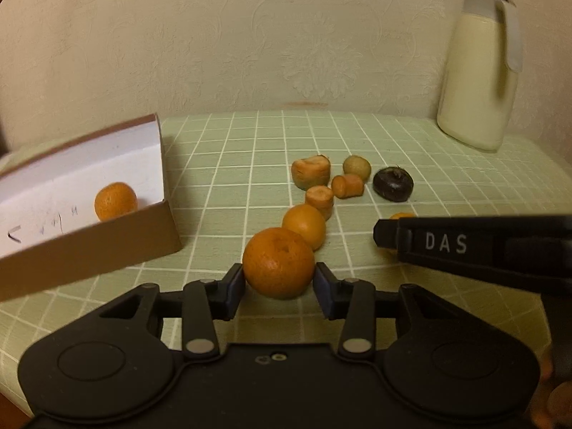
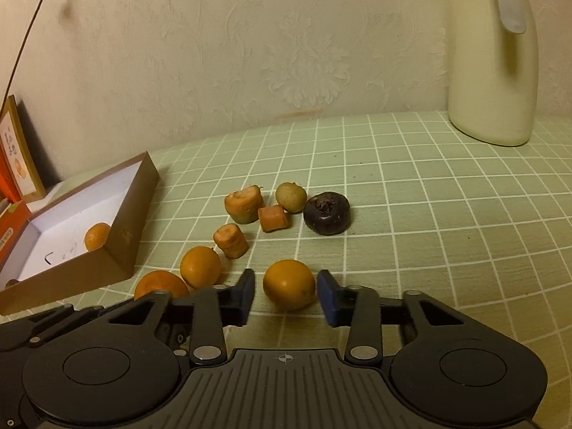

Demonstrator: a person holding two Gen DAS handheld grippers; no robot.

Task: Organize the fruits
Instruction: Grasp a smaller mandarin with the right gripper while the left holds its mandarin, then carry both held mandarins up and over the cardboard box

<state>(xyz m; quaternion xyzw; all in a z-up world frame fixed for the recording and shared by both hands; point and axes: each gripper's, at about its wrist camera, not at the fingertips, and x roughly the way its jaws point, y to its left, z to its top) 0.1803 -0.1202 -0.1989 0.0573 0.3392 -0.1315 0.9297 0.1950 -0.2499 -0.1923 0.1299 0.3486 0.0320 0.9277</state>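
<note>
2 grippers are working the same scatter of fruit at once. On the left, the left gripper (image 1: 280,283) has its blue pads pressed against both flanks of a mandarin (image 1: 279,262), clenched on it near the open cardboard box (image 1: 107,250), which already holds 1 small orange (image 1: 115,206); the box sits close on the left, presumably so each fruit needs only a short carry. The right gripper (image 2: 286,295) brackets a second orange (image 2: 289,284) resting on the checked tablecloth (image 2: 429,214): its right pad looks to be touching the skin, while a sliver of gap shows on the left, so I judge it not yet gripped. Another orange (image 2: 200,266) lies just left of it. Behind them, carrot chunks (image 2: 231,240), a greenish fruit (image 2: 290,197) and a dark fruit (image 2: 326,212) wait in a loose cluster (whether the carrot belongs in the box is unclear). A cream jug (image 2: 493,71) stands well apart at the back.
</note>
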